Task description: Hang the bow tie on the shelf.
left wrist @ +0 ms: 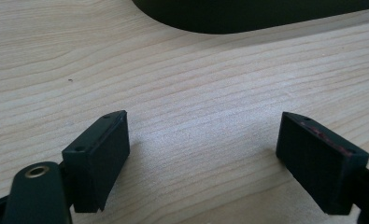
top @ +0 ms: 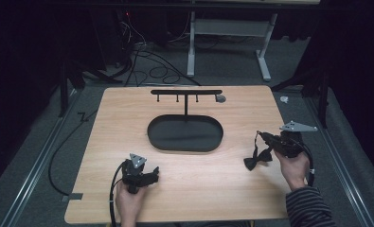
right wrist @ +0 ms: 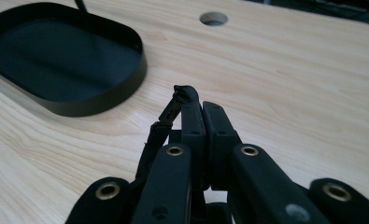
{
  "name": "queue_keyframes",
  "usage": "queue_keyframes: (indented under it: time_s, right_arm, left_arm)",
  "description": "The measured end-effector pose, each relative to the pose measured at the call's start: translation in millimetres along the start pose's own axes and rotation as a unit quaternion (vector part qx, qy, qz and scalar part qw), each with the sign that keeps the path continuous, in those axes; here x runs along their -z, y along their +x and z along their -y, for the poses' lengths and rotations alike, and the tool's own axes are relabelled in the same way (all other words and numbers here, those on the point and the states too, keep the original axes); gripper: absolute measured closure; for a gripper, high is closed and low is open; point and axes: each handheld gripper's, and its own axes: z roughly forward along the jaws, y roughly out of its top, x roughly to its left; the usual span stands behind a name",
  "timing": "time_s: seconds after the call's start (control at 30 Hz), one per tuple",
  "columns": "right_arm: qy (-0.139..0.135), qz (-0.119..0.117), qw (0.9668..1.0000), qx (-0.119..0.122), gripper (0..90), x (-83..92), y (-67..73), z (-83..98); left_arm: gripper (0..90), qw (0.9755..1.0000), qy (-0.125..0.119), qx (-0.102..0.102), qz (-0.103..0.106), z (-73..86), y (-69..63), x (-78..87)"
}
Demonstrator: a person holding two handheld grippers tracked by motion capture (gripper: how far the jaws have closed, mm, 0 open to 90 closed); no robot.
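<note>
My right claw has its jaws pressed together on the thin band of a black bow tie, and I'm holding it up off the table. In the high view the bow part hangs just below and to the left of the claw's tip, clear of the wood, with the band running up into the jaws. In the right gripper view the jaws meet with no gap, and a crumpled end of the band pokes out just past the tips while more of it runs down the left side of the jaws. Ahead of this claw and off to its left sits a black oval tray, well apart from the tie; behind the tray in the high view a black rack with small pegs stands up. A round hole in the table lies farther ahead. My left claw rests low at the near edge of the table, jaws spread wide with nothing between them, just bare wood, and the tray's rim lies ahead of it.
</note>
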Motion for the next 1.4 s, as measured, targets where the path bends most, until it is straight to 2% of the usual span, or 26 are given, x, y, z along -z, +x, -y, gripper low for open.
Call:
queue_keyframes:
  time_s: [0.27, 0.63, 0.7, 1.0, 1.4]
  right_arm:
    - [-0.020, -0.013, 0.9993, 0.028, 89.9, 8.7, 14.8, -22.8]
    - [-0.028, -0.036, 0.9981, 0.041, 89.9, 3.4, 27.6, -37.0]
    - [-0.031, -0.040, 0.9975, 0.050, 89.9, 2.4, 30.1, -41.9]
    - [-0.039, -0.057, 0.9966, 0.045, 89.9, 2.8, 33.2, -52.1]
    - [-0.038, -0.075, 0.9948, 0.057, 89.8, -0.8, 41.6, -70.5]
  left_arm:
    - [17.7, 1.0000, -0.001, 0.000, 0.000, 0.1, 0.0, -0.1]
    - [17.7, 1.0000, -0.001, 0.000, 0.000, 0.1, 0.1, -0.1]
    - [17.7, 1.0000, -0.001, 0.001, 0.000, 0.0, 0.2, -0.1]
    - [17.7, 1.0000, 0.000, 0.001, 0.000, 0.0, 0.3, -0.1]
    - [17.8, 1.0000, 0.000, 0.003, -0.002, -0.6, 0.4, -0.6]
